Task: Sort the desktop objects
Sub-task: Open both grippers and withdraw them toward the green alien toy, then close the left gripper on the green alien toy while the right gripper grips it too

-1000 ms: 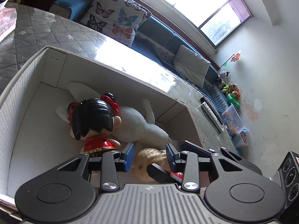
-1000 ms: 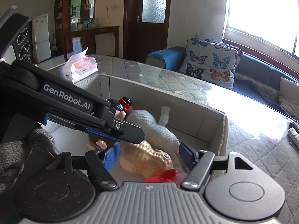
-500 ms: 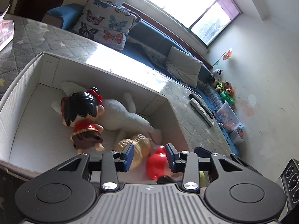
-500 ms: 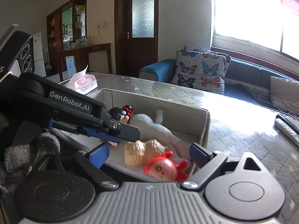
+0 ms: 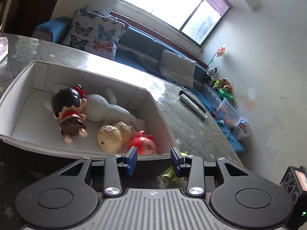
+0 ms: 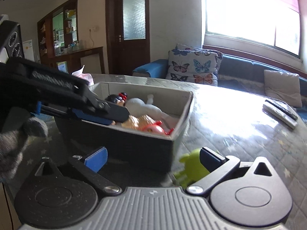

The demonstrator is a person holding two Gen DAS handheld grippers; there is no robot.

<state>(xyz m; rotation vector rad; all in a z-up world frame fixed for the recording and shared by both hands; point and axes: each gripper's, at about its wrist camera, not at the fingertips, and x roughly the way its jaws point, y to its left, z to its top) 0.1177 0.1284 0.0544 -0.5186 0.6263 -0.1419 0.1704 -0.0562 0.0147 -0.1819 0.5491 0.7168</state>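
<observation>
A blue sofa (image 5: 145, 44) runs along the far wall under a bright window (image 5: 168, 5). A butterfly-print cushion (image 5: 94, 36) leans at its left end, and a plain grey cushion (image 5: 177, 68) lies further right. On the quilted grey cover of the counter (image 5: 191, 126), two remote controls (image 5: 192, 103) lie side by side near the far right edge. Small stuffed toys (image 5: 218, 80) and a clear plastic bin (image 5: 229, 113) sit by the right wall. In the right wrist view, a dark wooden door (image 6: 132, 26) with a frosted pane stands at the back, with a wooden cabinet (image 6: 57, 30) to its left and a tissue box (image 6: 84, 75) on the counter's far left.
</observation>
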